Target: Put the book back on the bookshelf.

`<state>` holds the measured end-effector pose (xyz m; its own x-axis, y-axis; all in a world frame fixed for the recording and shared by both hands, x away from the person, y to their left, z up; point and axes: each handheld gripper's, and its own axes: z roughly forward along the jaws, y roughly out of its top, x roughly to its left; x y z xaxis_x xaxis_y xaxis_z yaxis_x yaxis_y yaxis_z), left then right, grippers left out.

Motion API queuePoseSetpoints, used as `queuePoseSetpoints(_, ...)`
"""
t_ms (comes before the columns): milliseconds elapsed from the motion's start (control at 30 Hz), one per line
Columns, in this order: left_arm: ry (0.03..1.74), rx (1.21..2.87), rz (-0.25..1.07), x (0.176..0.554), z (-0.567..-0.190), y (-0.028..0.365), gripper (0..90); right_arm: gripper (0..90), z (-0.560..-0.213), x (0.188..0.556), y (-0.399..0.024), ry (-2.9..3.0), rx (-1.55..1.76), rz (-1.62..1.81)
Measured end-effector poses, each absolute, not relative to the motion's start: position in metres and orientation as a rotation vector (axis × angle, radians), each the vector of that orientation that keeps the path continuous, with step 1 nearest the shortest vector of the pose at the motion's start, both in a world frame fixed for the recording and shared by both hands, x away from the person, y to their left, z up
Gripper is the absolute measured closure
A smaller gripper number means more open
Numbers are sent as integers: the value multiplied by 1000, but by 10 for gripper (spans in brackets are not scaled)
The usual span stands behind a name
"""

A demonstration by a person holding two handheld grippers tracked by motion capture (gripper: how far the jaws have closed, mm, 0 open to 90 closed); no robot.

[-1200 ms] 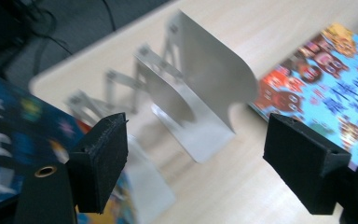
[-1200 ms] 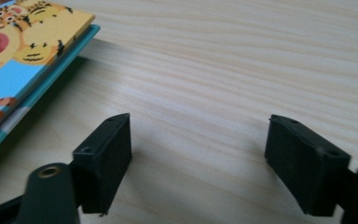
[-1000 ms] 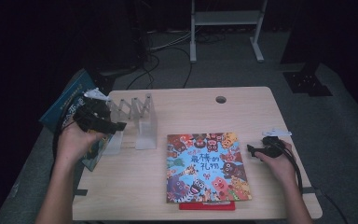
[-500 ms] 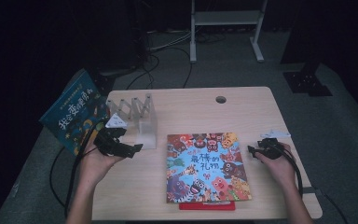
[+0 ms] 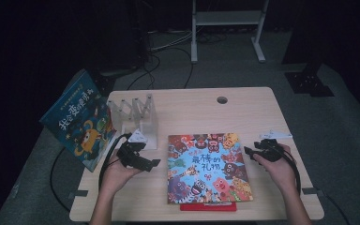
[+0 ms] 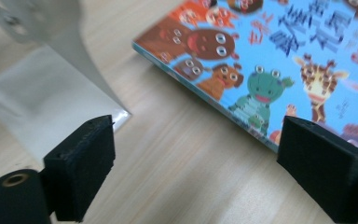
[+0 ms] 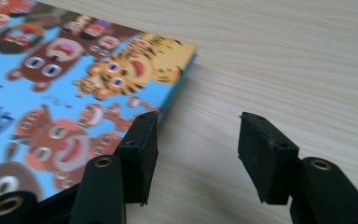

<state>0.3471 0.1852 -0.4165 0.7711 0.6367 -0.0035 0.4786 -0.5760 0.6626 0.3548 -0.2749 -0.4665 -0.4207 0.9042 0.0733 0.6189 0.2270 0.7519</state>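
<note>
Two claws flank the work, neither gripping anything. The left claw [image 6: 191, 154] is released: its jaws have just been opening, stand wide, and have bare wood between them, just short of the left edge of the animal picture book [image 5: 206, 166]. The right claw [image 7: 196, 140] is also released, jaws apart over bare wood, with one jaw at the book's right edge near its far corner. The animal picture book lies flat, cover up, in the middle of the bench [image 5: 243, 108], on top of a red flat item [image 5: 208, 206] whose edge shows at the near side. Beyond the left claw stands a clear slotted rack [image 5: 138, 112]; no book is visible in its slots. A blue picture book [image 5: 77, 124] leans upright just left of the rack, at the bench edge. Judged from this layout, the filing work is at an early stage: the flat book is not yet gripped or raised, and lifting and slotting it remain.
</note>
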Motion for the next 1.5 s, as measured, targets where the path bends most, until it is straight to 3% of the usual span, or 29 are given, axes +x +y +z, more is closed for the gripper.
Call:
queuePoseSetpoints(267,782,2317,262,351,-430,186,85,449,-459,359,-249,2155,1425,1086)
queuePoseSetpoints(700,771,2298,271,348,-429,192,85,355,-469,416,-226,2215,1507,1055)
queuePoseSetpoints(967,778,2274,268,346,-429,192,85,360,-470,428,-217,2282,1476,1082)
queuePoseSetpoints(1500,784,2267,181,346,-442,179,85,347,-464,446,-154,2441,1273,1075)
